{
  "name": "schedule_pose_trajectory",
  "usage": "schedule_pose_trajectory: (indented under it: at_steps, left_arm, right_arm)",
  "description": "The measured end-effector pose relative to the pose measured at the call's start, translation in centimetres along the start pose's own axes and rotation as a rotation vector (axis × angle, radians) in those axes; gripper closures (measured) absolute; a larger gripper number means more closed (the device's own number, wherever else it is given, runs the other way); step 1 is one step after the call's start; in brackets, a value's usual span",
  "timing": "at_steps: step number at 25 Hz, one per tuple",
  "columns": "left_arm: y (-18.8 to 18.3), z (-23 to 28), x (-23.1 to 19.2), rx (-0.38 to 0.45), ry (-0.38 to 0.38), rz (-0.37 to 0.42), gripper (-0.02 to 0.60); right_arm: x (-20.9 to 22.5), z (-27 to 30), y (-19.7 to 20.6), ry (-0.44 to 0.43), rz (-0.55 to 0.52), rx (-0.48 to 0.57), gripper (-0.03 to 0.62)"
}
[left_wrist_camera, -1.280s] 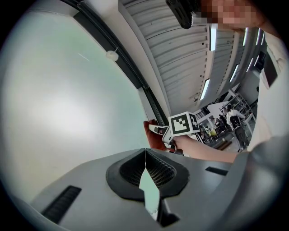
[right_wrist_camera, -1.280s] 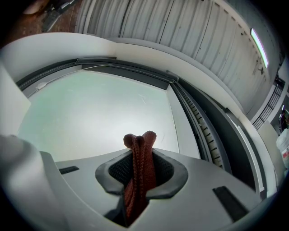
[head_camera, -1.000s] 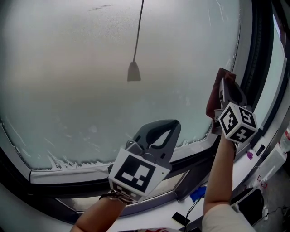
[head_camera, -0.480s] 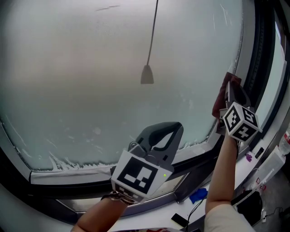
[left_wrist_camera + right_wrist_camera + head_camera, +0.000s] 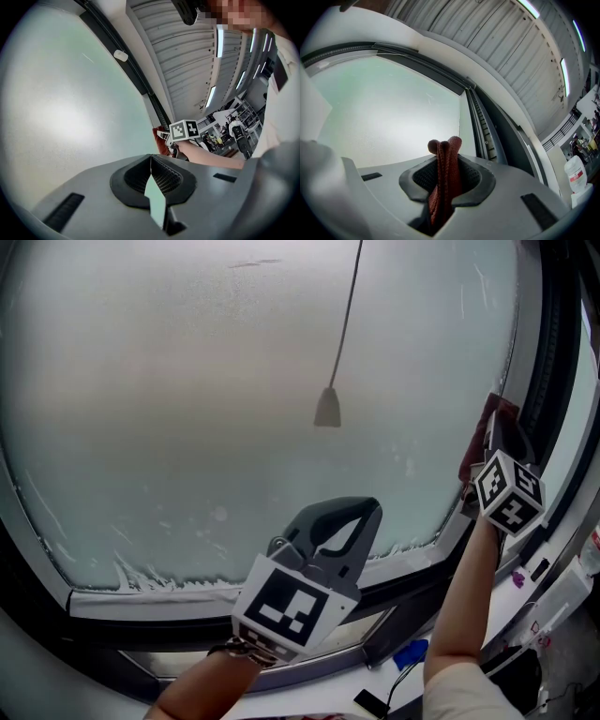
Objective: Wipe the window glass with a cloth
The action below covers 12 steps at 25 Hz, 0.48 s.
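The frosted window glass (image 5: 187, 399) fills most of the head view. My right gripper (image 5: 494, 432) is raised at the glass's right edge, shut on a folded red-brown cloth (image 5: 480, 437) that lies against the pane beside the dark frame. In the right gripper view the cloth (image 5: 444, 161) stands pinched between the jaws, its top bunched before the glass (image 5: 384, 112). My left gripper (image 5: 330, 529) hangs low at the middle, below the pane's bottom edge, shut with nothing in it. The left gripper view shows its own closed jaws (image 5: 151, 159) and the right gripper's cloth (image 5: 160, 140) far off.
A blind cord with a bell-shaped weight (image 5: 327, 409) hangs in front of the glass. A dark window frame (image 5: 548, 371) runs down the right; a sill (image 5: 141, 610) lies below. White residue (image 5: 159, 576) lines the pane's bottom. A blue item (image 5: 410, 652) lies lower right.
The head view has swung, so the cord and window sit further right and lower. The right gripper keeps the cloth at the glass's right edge. The left gripper has hardly moved.
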State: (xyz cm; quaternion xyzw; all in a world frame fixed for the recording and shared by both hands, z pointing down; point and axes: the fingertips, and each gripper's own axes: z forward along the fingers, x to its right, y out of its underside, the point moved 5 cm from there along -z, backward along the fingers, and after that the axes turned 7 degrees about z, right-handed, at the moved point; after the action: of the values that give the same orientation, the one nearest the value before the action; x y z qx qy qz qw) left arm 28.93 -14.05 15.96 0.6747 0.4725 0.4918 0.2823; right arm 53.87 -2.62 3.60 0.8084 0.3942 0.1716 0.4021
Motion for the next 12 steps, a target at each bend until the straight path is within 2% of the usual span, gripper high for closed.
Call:
schedule_pose_trajectory:
  at_steps: [5,12]
  left_arm:
    - [-0.6,0.0,-0.3,0.028,0.012,-0.019,0.560]
    - [-0.9,-1.4,-0.8,0.034,-0.009,0.000,0.560]
  right_arm:
    - [-1.9,-0.1,-0.8,-0.071,0.077,0.014,0.505]
    - [-5.2,-0.7,-2.1,-0.141,0.081,0.047,0.505]
